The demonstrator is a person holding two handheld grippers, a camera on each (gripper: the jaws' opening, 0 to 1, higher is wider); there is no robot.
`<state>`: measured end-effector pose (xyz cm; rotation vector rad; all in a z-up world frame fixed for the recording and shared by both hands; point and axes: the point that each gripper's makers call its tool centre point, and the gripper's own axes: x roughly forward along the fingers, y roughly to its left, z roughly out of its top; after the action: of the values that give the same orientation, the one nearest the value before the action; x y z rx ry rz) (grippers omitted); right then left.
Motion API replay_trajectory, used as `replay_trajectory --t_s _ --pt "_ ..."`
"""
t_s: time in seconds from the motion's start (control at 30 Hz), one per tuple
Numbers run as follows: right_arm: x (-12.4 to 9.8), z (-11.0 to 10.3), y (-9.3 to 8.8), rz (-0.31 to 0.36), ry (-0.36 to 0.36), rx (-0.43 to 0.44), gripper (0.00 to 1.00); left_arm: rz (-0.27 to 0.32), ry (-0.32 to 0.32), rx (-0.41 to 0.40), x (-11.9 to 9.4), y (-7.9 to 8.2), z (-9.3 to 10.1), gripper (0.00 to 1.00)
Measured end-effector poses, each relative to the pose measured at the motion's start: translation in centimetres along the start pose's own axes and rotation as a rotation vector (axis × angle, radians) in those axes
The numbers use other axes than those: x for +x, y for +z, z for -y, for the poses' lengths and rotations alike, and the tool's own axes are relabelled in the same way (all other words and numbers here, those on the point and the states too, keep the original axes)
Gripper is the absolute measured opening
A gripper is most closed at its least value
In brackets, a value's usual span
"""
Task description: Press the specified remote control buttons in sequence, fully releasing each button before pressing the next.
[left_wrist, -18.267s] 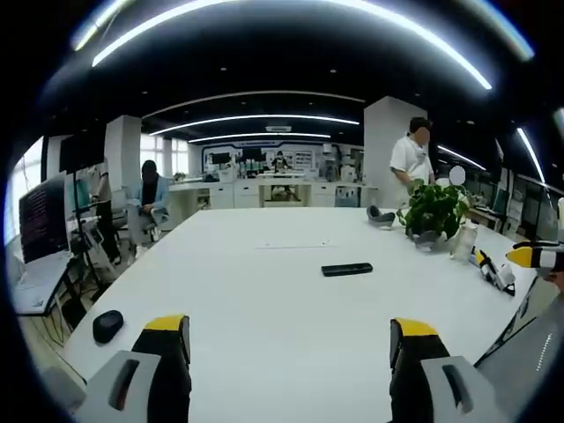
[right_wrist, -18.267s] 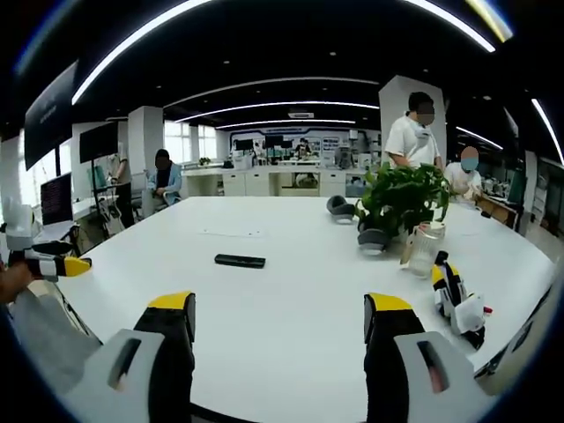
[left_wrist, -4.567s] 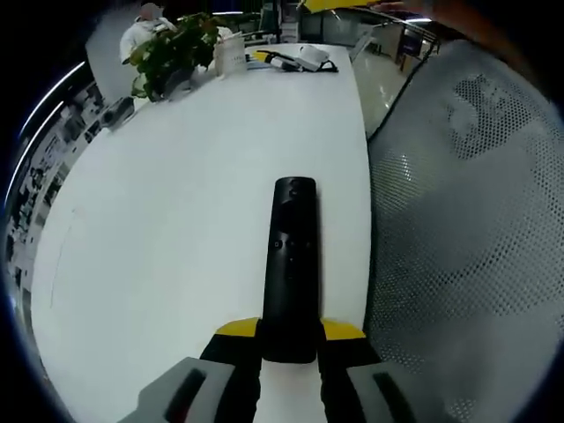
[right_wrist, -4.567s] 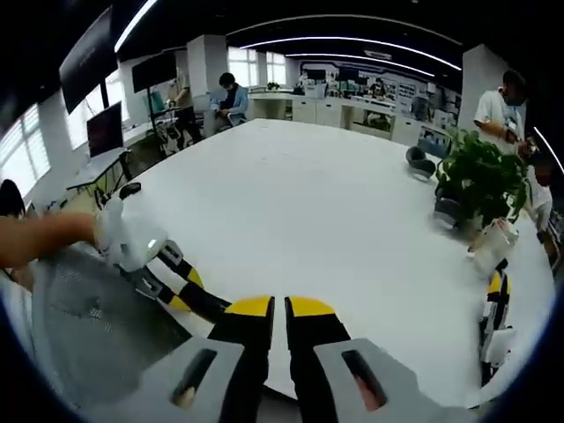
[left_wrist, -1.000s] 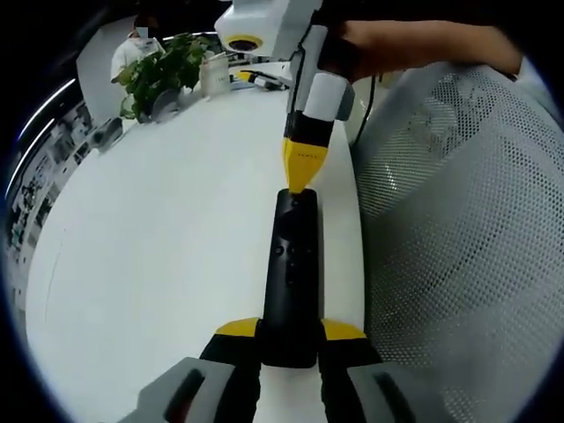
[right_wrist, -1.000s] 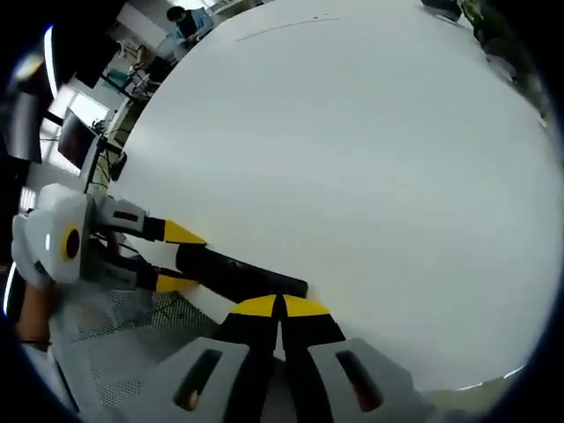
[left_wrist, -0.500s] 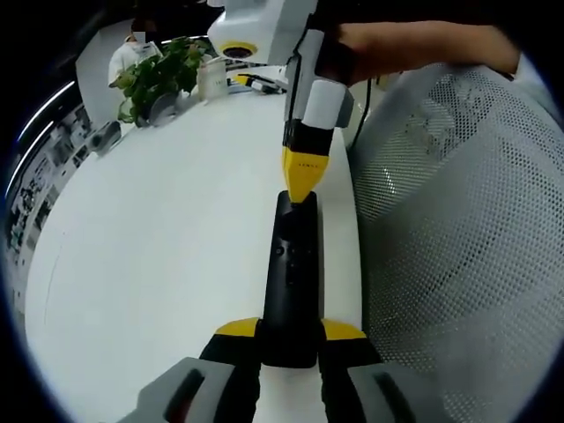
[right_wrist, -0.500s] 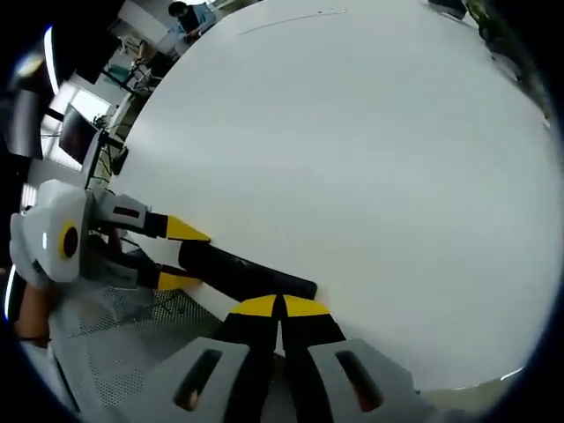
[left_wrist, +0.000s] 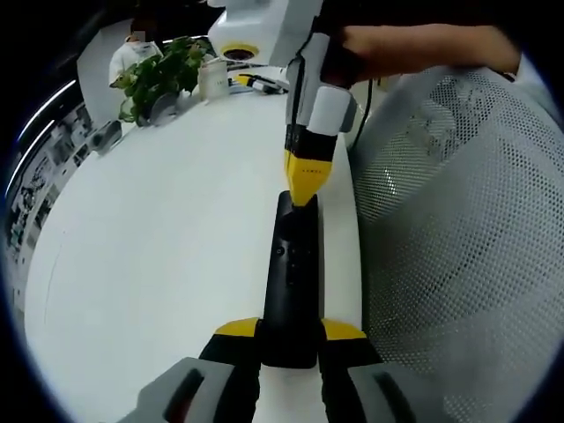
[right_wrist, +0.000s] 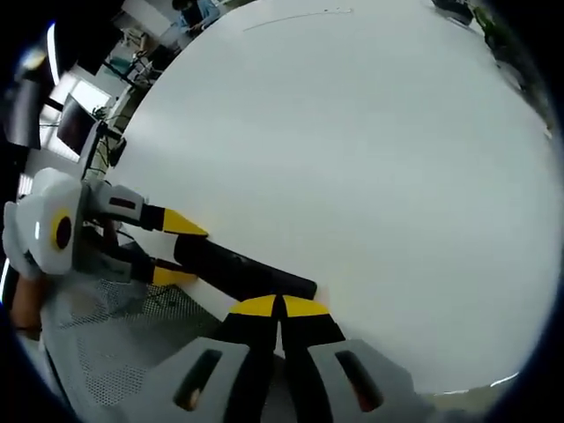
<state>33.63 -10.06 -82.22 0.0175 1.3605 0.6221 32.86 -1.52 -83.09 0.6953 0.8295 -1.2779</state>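
The left gripper (left_wrist: 289,339) is clamped on the near end of the remote (left_wrist: 291,273), which runs straight out from its jaws. The right gripper (left_wrist: 305,189), jaws together, sits at its far end.

Remote (left_wrist: 291,282): matt black plastic, smooth. Table (left_wrist: 159,229): smooth white top, slight sheen. Left gripper (left_wrist: 289,339) and right gripper (right_wrist: 280,310): yellow-tipped black jaws, grey plastic bodies. Chair (left_wrist: 458,229) at 3 o'clock in left gripper view: white perforated mesh, rough.
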Motion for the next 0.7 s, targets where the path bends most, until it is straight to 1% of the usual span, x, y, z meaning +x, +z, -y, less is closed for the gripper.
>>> replay_trajectory --t_s 0.03,0.1,0.17,0.3,0.37,0.47,0.7 --pt "0.02 -0.03 0.01 0.004 -0.016 -0.031 0.00 -0.001 0.000 0.000 0.02 0.04 -0.01 0.25" --pt "0.08 -0.01 0.10 0.010 -0.030 -0.049 0.00 -0.001 0.001 0.001 0.01 0.07 0.05 0.25" --pt "0.09 0.08 0.11 0.005 -0.026 -0.038 0.00 -0.001 0.001 0.000 -0.01 0.02 0.09 0.25" --pt "-0.03 0.17 0.07 0.014 0.014 0.006 0.00 0.001 0.003 -0.001 -0.02 0.02 0.14 0.25" --pt "-0.02 -0.02 -0.04 0.005 0.026 0.052 0.00 0.003 0.003 0.001 -0.04 0.00 0.14 0.25" --pt "0.03 0.02 0.05 0.004 0.015 0.029 0.00 -0.008 0.003 0.000 -0.03 0.04 0.17 0.25" --pt "-0.03 0.08 -0.07 0.004 0.027 0.048 0.00 -0.024 0.003 -0.012 -0.13 -0.20 0.15 0.25"
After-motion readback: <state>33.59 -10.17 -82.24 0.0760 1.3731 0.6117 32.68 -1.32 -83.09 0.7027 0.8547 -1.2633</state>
